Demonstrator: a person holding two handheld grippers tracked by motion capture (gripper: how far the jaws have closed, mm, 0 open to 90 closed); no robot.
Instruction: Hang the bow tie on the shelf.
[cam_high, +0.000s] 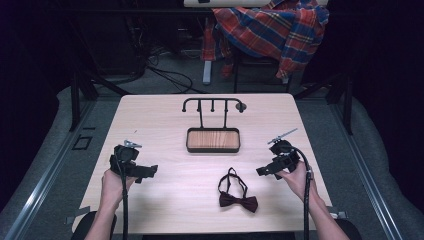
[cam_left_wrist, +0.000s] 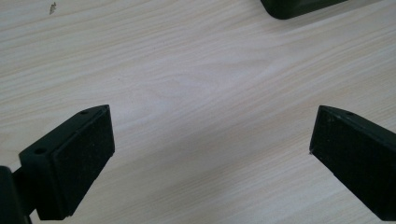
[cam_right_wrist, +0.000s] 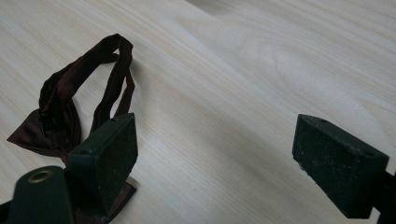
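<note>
Bow tie (cam_high: 238, 196), dark maroon, lies flat on the worktop (cam_high: 165, 200) near the front edge, right of centre, strap loop pointing toward the far edge and the bow toward the person. Nothing touches it in the high view. Right gripper (cam_high: 264, 171) sits just to its right, near the worktop's right edge, held in the person's right hand (cam_high: 296, 179), jaws pointing left toward the tie. Right gripper view: jaws stand wide apart with bare wood between them; the bow tie (cam_right_wrist: 70, 116) is off to the left, partly behind the left jaw, not between the pads. Left gripper (cam_high: 148, 172) is well apart from the tie, near the left edge, held in the left hand (cam_high: 113, 184), jaws pointing right. Left gripper view: jaws wide, only bare worktop (cam_left_wrist: 201, 93) between them, with a dark corner of the tray (cam_left_wrist: 299, 6) at the top. That wooden-floored black tray (cam_high: 213, 140) stands mid-worktop, beyond the tie, with a black hook rack (cam_high: 214, 106) rising from its far side. Plaid cloth (cam_high: 272, 27) hangs over a chair past the far edge.
</note>
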